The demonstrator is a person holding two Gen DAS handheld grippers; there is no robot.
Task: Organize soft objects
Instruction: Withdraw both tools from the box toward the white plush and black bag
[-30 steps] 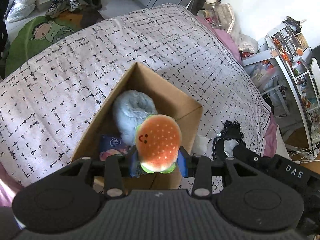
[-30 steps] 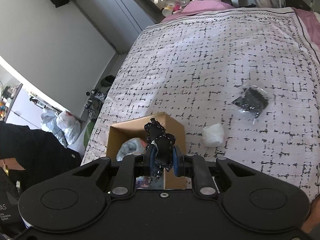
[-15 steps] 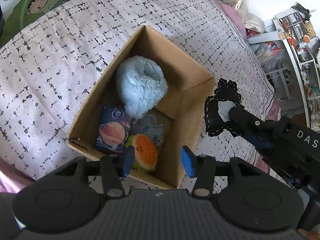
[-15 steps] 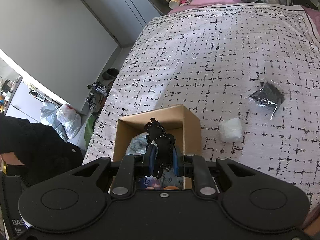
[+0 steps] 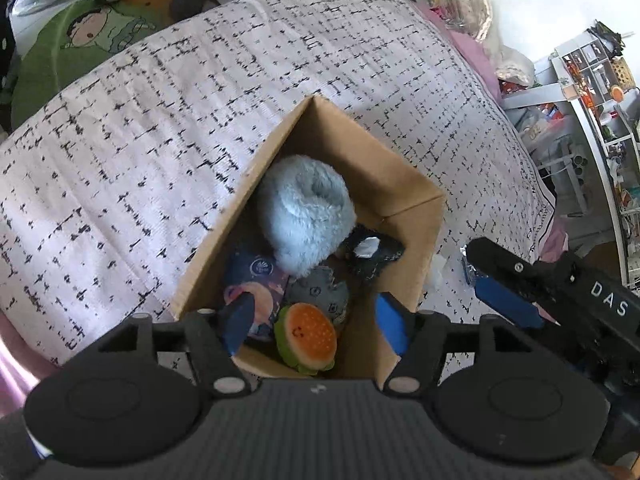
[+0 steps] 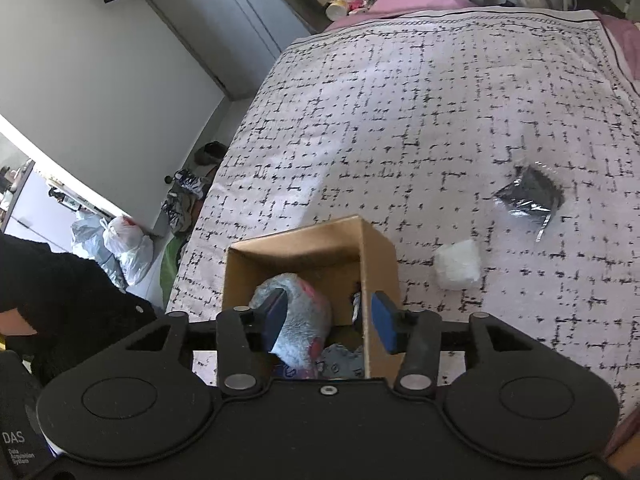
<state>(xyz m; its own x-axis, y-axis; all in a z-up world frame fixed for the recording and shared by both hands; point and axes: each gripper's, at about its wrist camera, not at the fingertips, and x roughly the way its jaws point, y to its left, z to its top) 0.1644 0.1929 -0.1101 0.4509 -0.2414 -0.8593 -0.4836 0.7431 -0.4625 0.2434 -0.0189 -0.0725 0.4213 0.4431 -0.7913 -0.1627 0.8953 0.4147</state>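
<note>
The burger plush (image 5: 307, 338) lies in the cardboard box (image 5: 412, 216) at its 6 o'clock corner, tilted, bun face up. My left tongs (image 5: 314, 322) and right tongs (image 6: 329, 318) are both opening, empty, above the box.

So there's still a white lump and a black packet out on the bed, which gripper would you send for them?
Probably the right gripper. The white soft lump and black packet lie on its side of the cardboard box. Its jaws are opening, empty. The left gripper, jaws also opening, sits over the box's far side.
</note>
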